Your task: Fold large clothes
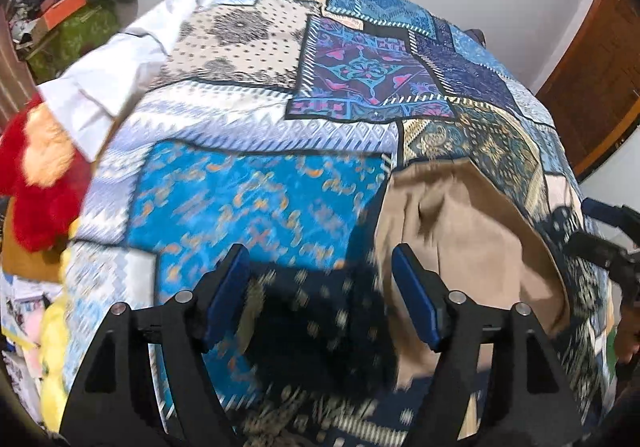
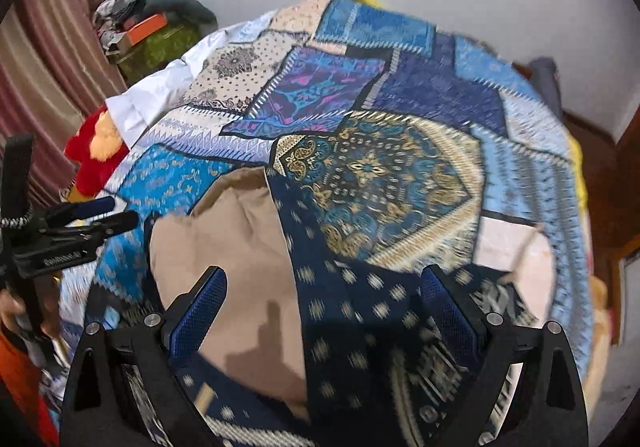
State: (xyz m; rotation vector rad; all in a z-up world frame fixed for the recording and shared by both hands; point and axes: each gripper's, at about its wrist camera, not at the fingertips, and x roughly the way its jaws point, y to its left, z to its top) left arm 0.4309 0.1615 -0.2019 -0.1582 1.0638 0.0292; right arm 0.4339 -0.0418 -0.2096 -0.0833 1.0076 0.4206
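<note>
Lying flat on the blue patchwork-print bedspread, the tan fabric garment sits near its front edge. Left gripper hovers above the garment, jaws apart, nothing between. Right gripper likewise, jaws wide, empty. White cloth at the bedspread's left edge.

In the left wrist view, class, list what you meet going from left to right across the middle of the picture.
Red plush toy → bright blue patch of the bedspread → tan garment → the other hand's tongs at the right edge.
</note>
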